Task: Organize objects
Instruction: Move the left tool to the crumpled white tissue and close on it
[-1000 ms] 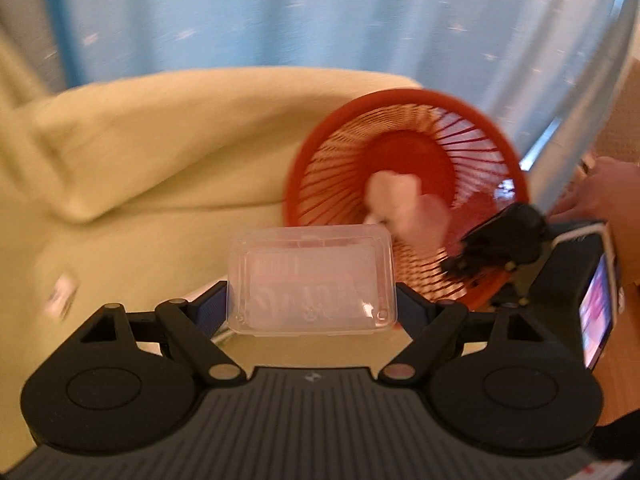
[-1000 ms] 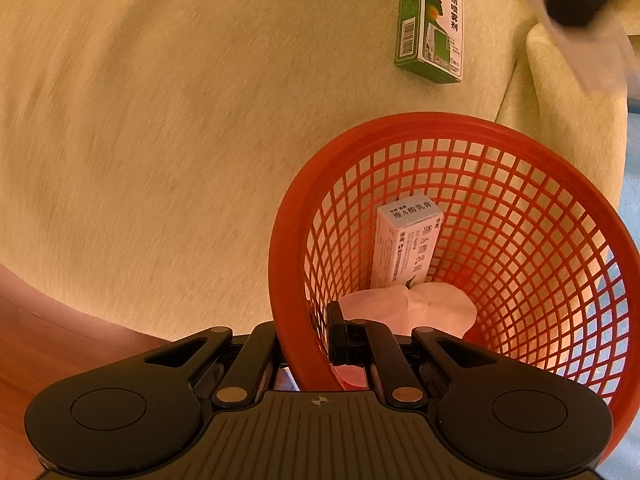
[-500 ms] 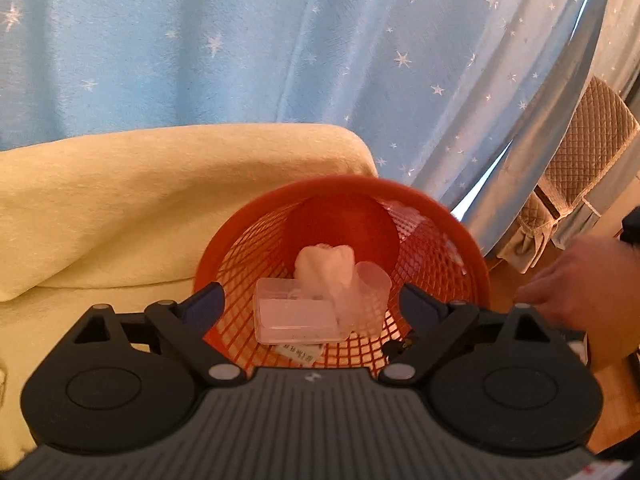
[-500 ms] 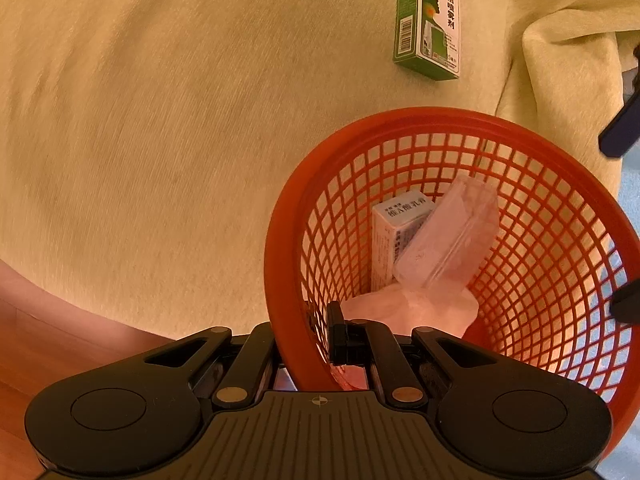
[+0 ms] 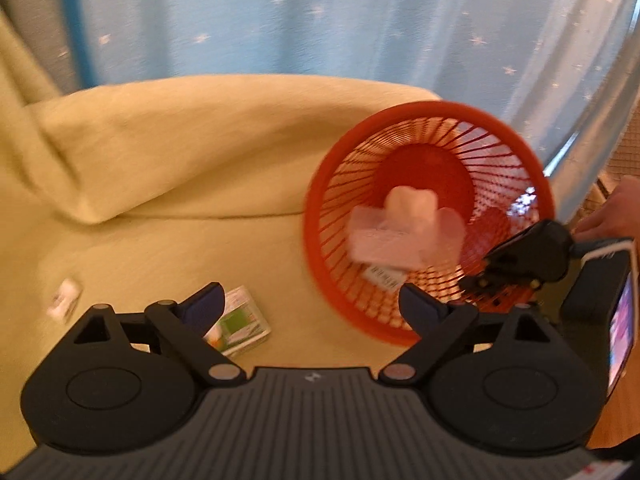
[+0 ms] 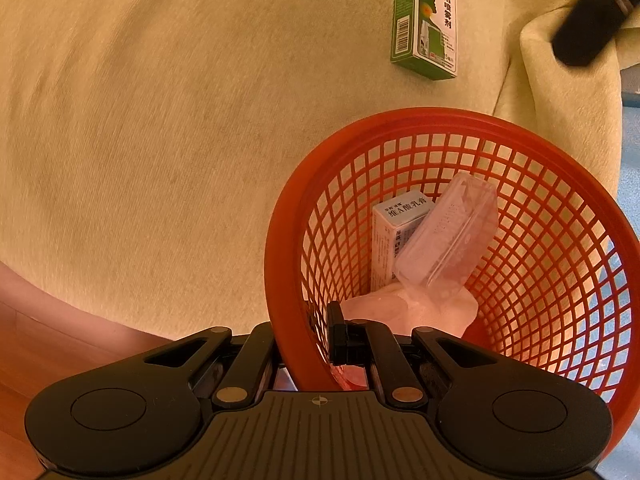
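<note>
Since half a second ago the left hand-held gripper has swung away from above the red basket, which now sits right of its fingers; its jaws stand wide apart with nothing between them. One second ago it carried the clear plastic box, which now lies inside the basket, leaning tilted against a white carton and over a pale pink item at the bottom.

Right hand-held gripper is clamped on the basket's near rim, one finger outside the wall and one inside, tipping the basket so its mouth faces the left camera. A person's hand shows at the right edge behind that gripper.

Left of the basket the yellow-green sofa seat is broad and open. A green box lies on it well apart from the basket's far rim, just under the left gripper's left finger, and a small white item lies farther left. Behind, the cushion edge meets a blue starred curtain.
</note>
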`<state>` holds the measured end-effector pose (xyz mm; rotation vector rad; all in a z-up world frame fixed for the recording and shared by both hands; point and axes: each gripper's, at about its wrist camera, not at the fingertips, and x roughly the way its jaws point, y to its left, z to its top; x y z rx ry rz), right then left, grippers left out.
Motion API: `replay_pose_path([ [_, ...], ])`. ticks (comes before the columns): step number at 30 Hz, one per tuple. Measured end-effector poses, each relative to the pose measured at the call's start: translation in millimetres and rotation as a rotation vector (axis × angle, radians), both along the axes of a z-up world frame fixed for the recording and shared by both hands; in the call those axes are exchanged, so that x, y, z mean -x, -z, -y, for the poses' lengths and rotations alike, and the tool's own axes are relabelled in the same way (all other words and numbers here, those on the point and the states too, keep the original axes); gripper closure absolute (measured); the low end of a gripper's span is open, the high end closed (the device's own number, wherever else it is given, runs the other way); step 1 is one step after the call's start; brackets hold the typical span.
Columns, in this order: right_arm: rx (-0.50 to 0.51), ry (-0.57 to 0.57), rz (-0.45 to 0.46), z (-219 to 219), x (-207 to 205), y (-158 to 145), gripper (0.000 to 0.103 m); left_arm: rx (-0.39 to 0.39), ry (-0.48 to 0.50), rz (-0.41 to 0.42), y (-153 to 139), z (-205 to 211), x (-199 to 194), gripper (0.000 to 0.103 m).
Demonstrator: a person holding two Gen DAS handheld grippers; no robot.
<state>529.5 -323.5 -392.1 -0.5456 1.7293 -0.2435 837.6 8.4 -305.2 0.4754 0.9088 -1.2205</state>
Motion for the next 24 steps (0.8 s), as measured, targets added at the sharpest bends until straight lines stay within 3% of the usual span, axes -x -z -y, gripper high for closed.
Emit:
replay_pose_path([
  [8,0.0,0.006,0.001,-0.4,-0.2,-0.8,0.101,-0.104,-0.171,0.088,12.2,-53.8,-11.3,0.012],
  [17,-0.001,0.002,0.0,-0.6,-0.9,0.0,0.101,-0.292,-0.549,0.2,35.1,-143.2,-33.2,0.012],
  [24,0.0,-0.008,-0.006,-1.8,-1.1,1.0,0.101,-0.393,-0.754,0.248,55.0,-188.7,-41.7,0.013],
])
